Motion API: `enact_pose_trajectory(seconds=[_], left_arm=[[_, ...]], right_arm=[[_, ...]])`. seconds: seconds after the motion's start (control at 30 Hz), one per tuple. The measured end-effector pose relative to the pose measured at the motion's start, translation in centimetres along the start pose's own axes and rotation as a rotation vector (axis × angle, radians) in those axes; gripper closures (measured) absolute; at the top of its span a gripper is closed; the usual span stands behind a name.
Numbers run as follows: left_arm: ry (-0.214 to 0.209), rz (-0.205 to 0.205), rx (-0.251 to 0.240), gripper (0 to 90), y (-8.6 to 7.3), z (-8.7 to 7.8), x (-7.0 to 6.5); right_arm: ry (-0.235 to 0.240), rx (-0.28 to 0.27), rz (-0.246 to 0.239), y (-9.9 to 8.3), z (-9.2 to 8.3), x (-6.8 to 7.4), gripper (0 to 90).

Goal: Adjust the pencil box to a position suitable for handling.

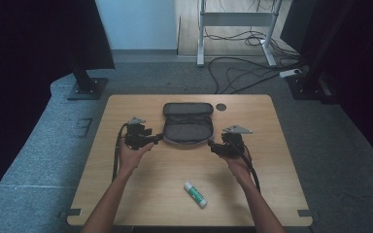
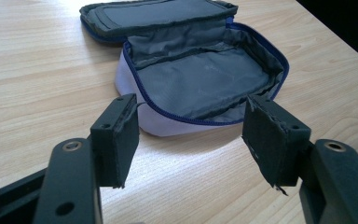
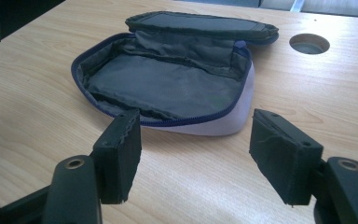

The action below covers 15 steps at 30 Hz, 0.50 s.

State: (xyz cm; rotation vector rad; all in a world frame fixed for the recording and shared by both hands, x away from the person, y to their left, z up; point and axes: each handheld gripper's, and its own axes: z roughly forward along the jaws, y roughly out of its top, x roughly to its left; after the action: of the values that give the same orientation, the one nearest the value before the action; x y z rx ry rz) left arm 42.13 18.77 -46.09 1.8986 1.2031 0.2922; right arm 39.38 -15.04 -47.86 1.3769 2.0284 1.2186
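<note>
1. Left claw (image 1: 156,139) and right claw (image 1: 212,146): jaws of both spread wide, nothing between them, one at each near corner of the pouch.
2. Glue stick (image 1: 195,194) lies on the counter (image 1: 272,160) nearest the person, well apart from both claws.
3. Pouch (image 1: 188,128) sits mid-counter, unzipped, grey lining exposed, lid (image 1: 188,108) folded back on the far side.
4. Round hole (image 1: 221,107) in counter just right of lid.

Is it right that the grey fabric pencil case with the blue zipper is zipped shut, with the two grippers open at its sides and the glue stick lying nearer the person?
Not quite: the grey fabric pencil case with the blue zipper is unzipped, lid folded back, as the left gripper view shows. The rest holds: the left gripper and right gripper are open beside it, and the white and green glue stick lies nearer the person.
</note>
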Motion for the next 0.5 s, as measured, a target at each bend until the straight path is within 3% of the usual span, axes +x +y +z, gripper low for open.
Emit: enact_pose_trajectory(seconds=[0.13, 0.5], left_arm=[[0.008, 0.004, -0.019, 38.0, 0.2, 0.4, -0.2], [0.019, 0.009, 0.003, 38.9, 1.5, 2.0, -0.4]], right_arm=[[-0.004, 0.007, 0.004, 0.2, 0.6, 0.0, 34.5], [-0.009, 0.026, 0.012, 1.2, 3.0, -0.4, 36.0]])
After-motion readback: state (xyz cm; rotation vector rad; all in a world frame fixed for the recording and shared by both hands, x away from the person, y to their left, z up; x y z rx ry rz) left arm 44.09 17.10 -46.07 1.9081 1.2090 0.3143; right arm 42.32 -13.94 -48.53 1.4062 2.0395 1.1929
